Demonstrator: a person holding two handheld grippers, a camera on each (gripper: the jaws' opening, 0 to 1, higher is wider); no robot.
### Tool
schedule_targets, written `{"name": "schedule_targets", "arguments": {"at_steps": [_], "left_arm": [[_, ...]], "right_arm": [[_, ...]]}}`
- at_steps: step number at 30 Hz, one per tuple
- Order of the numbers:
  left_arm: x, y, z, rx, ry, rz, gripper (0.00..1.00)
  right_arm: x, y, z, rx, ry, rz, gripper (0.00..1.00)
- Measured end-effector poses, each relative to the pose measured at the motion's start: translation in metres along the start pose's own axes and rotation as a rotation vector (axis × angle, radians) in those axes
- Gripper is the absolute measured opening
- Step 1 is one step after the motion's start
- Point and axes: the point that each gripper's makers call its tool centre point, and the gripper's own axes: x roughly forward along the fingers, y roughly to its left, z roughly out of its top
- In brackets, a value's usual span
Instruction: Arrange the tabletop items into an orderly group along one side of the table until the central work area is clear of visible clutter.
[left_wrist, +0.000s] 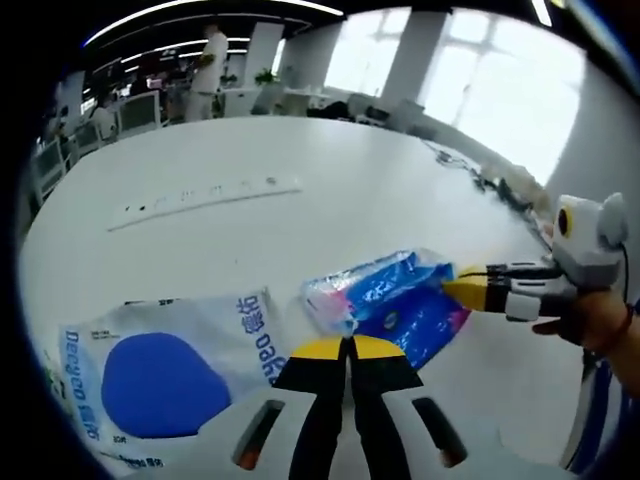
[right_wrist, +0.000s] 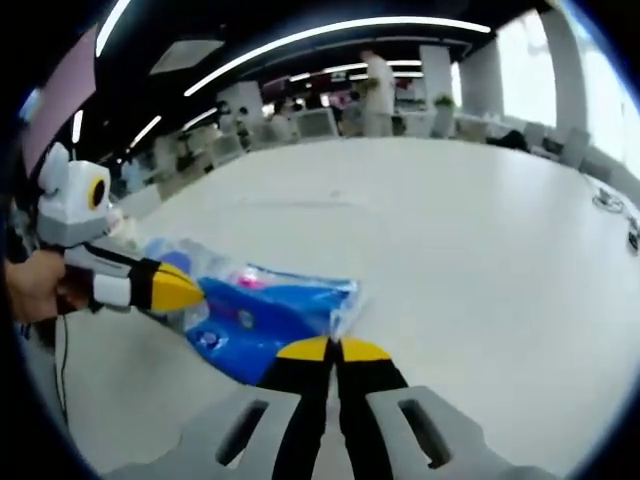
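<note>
Left gripper view: the left hand-held gripper (left_wrist: 350, 345), jaws closed together and empty, points at a blue plastic packet (left_wrist: 390, 300) lying on the white surface (left_wrist: 300, 220), just beyond its tips. A white pack with a blue oval (left_wrist: 160, 375) lies beside it, toward the surface's near edge. Right gripper view: the right hand-held gripper (right_wrist: 333, 348), jaws likewise pressed shut on nothing, sits at the packet's edge.

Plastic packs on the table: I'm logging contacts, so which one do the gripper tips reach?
The crinkled blue and pink pack, right of the left gripper; the right gripper meets its edge. The flat white pack with the blue oval lies untouched.
</note>
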Motion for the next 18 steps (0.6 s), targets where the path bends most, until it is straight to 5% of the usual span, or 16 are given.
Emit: {"name": "schedule_targets", "arguments": {"at_steps": [9,18], "left_arm": [[-0.001,0.003,-0.003,0.006,0.012,0.020,0.04],[-0.018,0.000,0.015,0.024,-0.064,0.003,0.16]], "right_arm": [[0.002,-0.006,0.000,0.016,0.004,-0.001,0.03],[-0.005,-0.014,0.007,0.058,-0.014,-0.039,0.21]]}}
